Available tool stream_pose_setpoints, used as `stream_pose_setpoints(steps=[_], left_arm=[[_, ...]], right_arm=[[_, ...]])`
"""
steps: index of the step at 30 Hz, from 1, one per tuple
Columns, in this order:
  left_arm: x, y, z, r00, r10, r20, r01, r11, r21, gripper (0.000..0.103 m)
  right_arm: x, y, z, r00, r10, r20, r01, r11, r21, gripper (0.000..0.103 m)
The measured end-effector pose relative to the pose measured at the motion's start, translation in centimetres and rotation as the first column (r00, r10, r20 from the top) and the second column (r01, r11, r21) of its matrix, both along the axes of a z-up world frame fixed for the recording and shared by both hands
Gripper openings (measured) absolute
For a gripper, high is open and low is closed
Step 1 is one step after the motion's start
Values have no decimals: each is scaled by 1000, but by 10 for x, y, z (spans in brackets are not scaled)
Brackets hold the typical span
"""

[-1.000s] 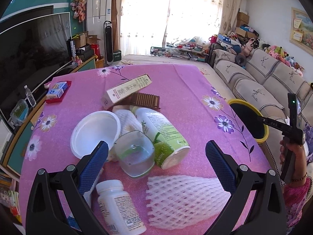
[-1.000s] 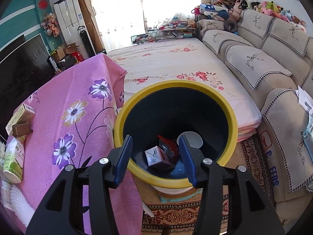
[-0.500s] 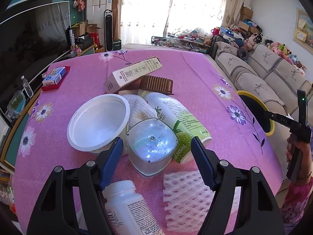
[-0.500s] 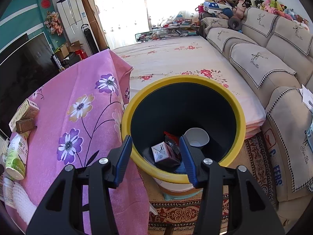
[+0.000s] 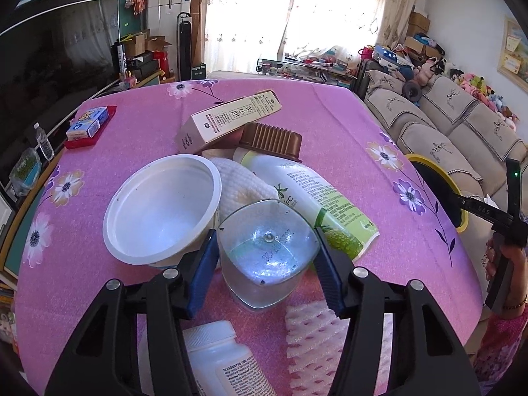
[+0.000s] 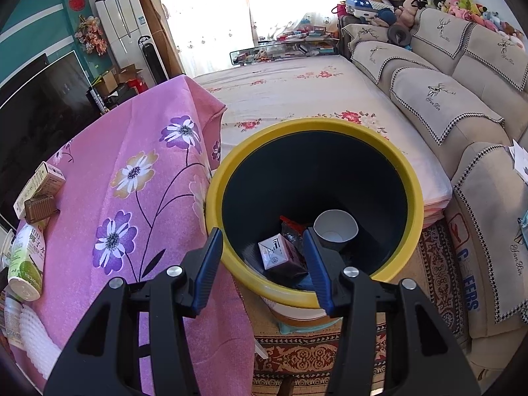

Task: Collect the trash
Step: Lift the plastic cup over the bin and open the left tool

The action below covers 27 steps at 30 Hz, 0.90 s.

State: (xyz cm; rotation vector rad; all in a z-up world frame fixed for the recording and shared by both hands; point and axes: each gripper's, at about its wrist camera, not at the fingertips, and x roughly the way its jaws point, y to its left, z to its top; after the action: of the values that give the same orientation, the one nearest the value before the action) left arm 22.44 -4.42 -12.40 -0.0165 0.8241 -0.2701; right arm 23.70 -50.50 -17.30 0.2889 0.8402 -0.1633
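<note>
**Grasp closing on clear cup; bin stands ready**

Step in hand: pick-up of one piece of trash. The left gripper [image 5: 266, 265] straddles a clear, square-shouldered plastic cup [image 5: 268, 253] standing on the pink flowered table [image 5: 148, 125]. Its fingers [image 5: 205, 269] have just been closing, with the cup between them; the blue pads now sit against or just beside the cup walls, and a firm pinch cannot be confirmed. The right gripper [image 6: 262, 265] hangs about half open over the yellow-rimmed black bin [image 6: 411, 194], holding nothing.

Positions relative to the cup: a white round plastic tub [image 5: 161, 208] touches it on the left; a white-and-green drink can [image 5: 316, 204] lies just behind on the right; a white pill bottle [image 5: 224, 356] and white foam fruit netting [image 5: 316, 336] lie in front. The bin is well off to the right, past the table edge.

Judgement: the next move calls for finishing the squeeze gently, since thin plastic will buckle, then lifting straight up to clear the tub before carrying to the bin.

Legible writing: the pill bottle reads "SUGGESTED USE"; a beige carton [image 5: 227, 120] behind the cup bears Chinese characters; the can's small print is unreadable.
</note>
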Motion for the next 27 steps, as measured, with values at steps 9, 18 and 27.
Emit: stream_pose_setpoints(steps=[9, 18, 27], left_arm=[[-21, -4, 29, 997, -6, 79, 5, 1000, 12, 56], [-32, -31, 63, 987, -79, 140, 80, 997, -5, 56], [-11, -122, 75, 959, -244, 144, 249, 968, -17, 56]], right_arm=[[-6, 3, 9, 1000, 10, 23, -10, 1000, 2, 48], [-16, 0, 18, 999, -1, 46, 1, 1000, -10, 48], [-45, -32, 26, 993, -94, 70, 98, 994, -56, 48]])
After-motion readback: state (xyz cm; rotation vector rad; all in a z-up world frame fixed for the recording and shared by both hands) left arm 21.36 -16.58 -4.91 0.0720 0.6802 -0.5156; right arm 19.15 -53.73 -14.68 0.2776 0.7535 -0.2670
